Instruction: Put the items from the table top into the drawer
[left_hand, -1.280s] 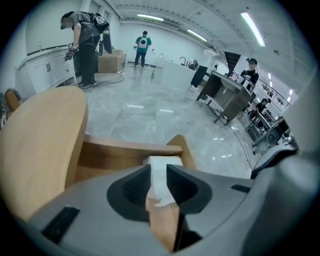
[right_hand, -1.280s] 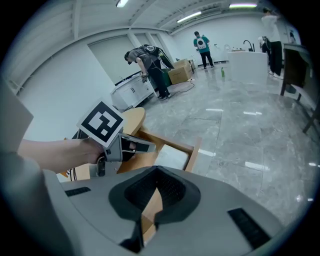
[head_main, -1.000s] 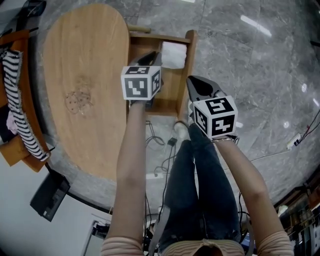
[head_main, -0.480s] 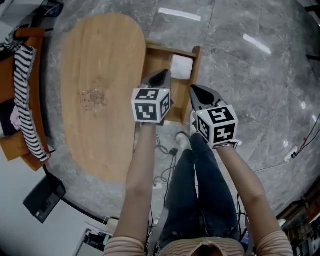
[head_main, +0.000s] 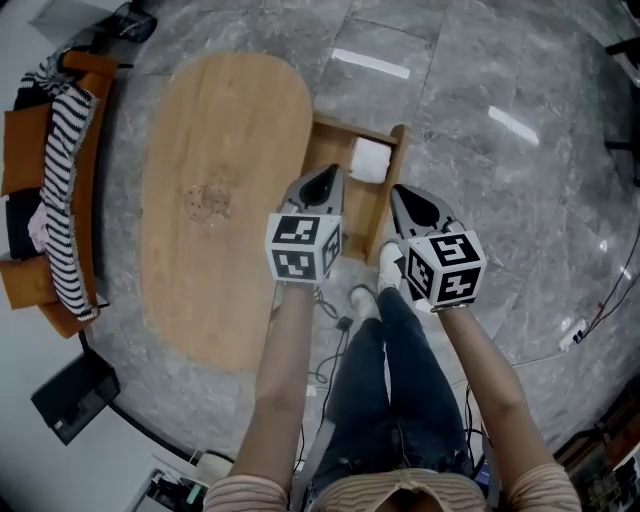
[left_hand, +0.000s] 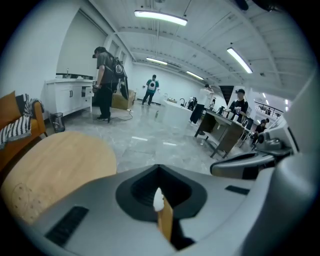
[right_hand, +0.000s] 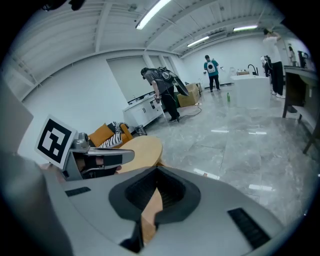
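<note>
The oval wooden table (head_main: 225, 150) carries only a faint ring-shaped mark. Its drawer (head_main: 398, 170) stands pulled out at the right side, with a white folded item (head_main: 370, 160) at its far end. My left gripper (head_main: 322, 185) hangs high above the drawer's near part, jaws shut with nothing in them. In the left gripper view (left_hand: 159, 170) only a sliver of the white item (left_hand: 158, 200) and drawer wood shows through the slit. My right gripper (head_main: 413, 205) hovers beside the drawer's right wall, also shut and holding nothing. Its own view (right_hand: 157, 172) shows just a strip of wood.
An orange bench (head_main: 25, 150) with a striped cloth (head_main: 60, 190) stands left of the table. Cables (head_main: 335, 320) and a black device (head_main: 75, 395) lie on the grey stone floor near the person's legs. Several people stand far off in the room (left_hand: 106, 82).
Both grippers have risen away from the drawer. The table and drawer now look smaller and farther below.
</note>
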